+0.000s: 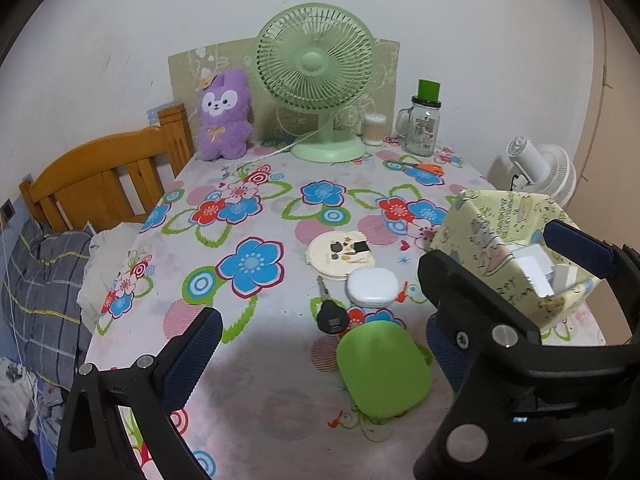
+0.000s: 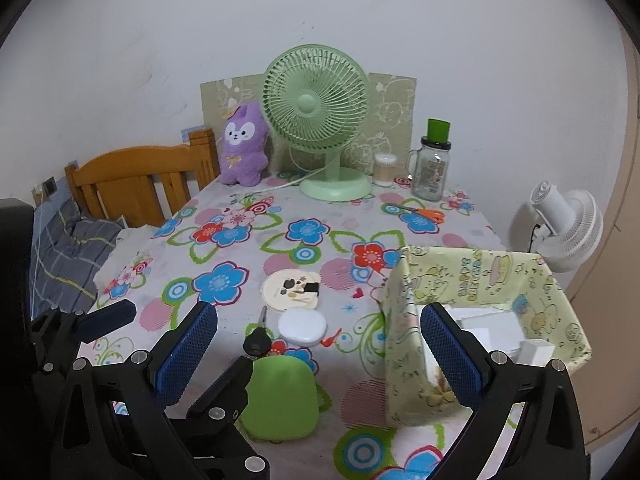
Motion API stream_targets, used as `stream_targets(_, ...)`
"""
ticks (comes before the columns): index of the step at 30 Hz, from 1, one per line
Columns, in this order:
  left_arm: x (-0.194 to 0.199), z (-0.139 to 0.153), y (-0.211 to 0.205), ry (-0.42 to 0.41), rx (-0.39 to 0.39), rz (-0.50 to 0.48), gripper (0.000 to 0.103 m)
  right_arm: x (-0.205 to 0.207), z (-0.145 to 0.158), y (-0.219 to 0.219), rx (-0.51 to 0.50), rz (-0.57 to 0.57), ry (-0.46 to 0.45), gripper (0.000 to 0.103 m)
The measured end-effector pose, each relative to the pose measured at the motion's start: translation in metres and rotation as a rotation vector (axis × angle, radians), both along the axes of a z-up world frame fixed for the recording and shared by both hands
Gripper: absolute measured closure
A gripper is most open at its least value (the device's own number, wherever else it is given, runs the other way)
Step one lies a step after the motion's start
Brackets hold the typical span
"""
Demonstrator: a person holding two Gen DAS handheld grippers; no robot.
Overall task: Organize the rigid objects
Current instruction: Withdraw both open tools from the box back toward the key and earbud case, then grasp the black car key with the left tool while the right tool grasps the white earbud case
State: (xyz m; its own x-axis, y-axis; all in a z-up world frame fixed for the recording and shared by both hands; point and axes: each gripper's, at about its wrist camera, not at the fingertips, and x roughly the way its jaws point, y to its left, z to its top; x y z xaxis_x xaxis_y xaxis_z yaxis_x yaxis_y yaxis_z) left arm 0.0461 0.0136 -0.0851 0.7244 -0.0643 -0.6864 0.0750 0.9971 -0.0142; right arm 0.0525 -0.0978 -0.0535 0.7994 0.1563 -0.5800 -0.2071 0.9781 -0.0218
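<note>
Both hand-held grippers [image 1: 320, 356] [image 2: 320, 348] hover spread and empty over the green case [image 1: 383, 368] — smooth, stiff, likely light; pinch its narrow sides.

Place: I read this as a home bedroom.
Bed: I see a wooden headboard [image 1: 108, 176] and plaid bedding [image 1: 44, 292] beside the desk [image 1: 256, 344].
Desk: floral cloth, purple plush toy [image 1: 226, 116], green fan [image 1: 316, 80].
Walls: plain, scuffed white.
</note>
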Motion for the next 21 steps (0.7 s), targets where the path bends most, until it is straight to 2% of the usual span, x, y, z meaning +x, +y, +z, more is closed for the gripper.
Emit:
stream_targets(5, 0.008, -0.012, 0.009, 0.030, 0.006, 0.014, 0.000, 0.007, -0.009, 0.010, -0.030, 0.014, -0.005, 0.002)
stream_targets(13, 0.017, -0.026, 0.024, 0.050, 0.033, 0.041, 0.000, 0.024, -0.029, 0.029, -0.021, 0.064, 0.072, 0.008)
stream_targets(21, 0.036, -0.048, 0.030, 0.102, 0.036, 0.048, 0.000, 0.044, -0.054, 0.036, -0.002, 0.052, 0.151, 0.011)
